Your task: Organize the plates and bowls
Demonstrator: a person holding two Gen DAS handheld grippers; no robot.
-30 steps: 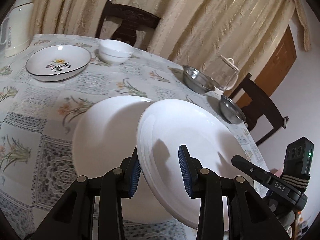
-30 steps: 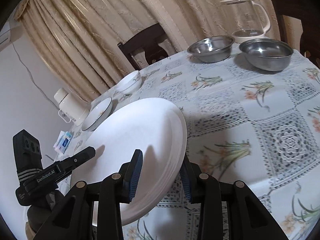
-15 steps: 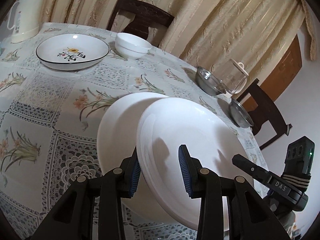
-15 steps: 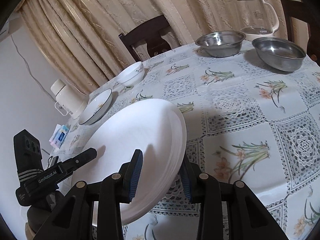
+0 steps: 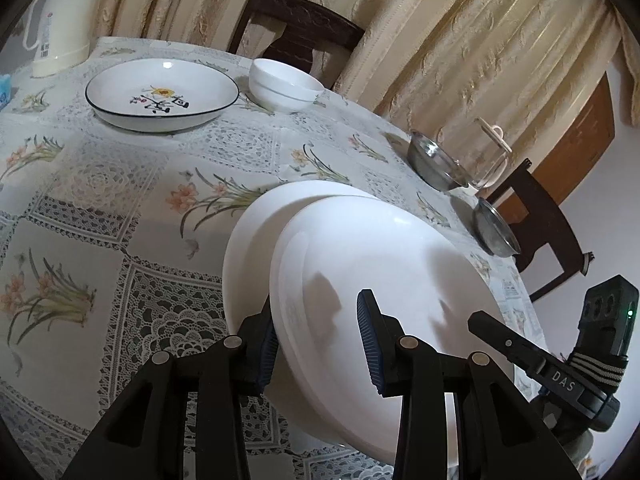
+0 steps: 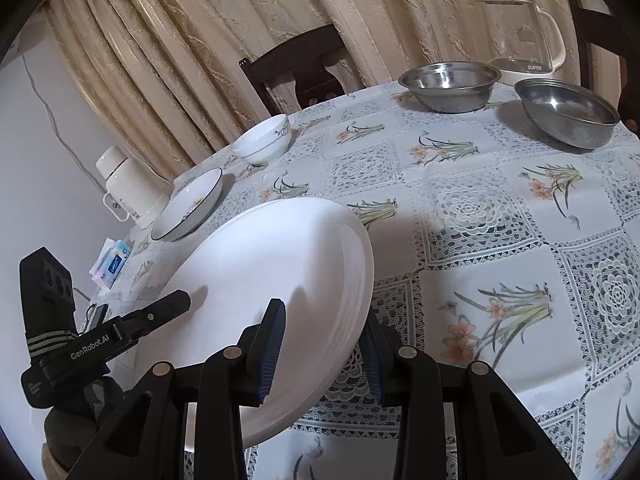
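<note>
plates carried forward | two white, stacked | both jaws clamp rims

Beige curtains behind dark wooden chairs

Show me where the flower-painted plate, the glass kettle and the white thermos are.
flower-painted plate (image 5: pixel 160 96): left wrist view, on its painted centre.
glass kettle (image 6: pixel 520 36): right wrist view, on its clear body.
white thermos (image 5: pixel 60 28): left wrist view, on its body.

three plates, four bowls
</note>
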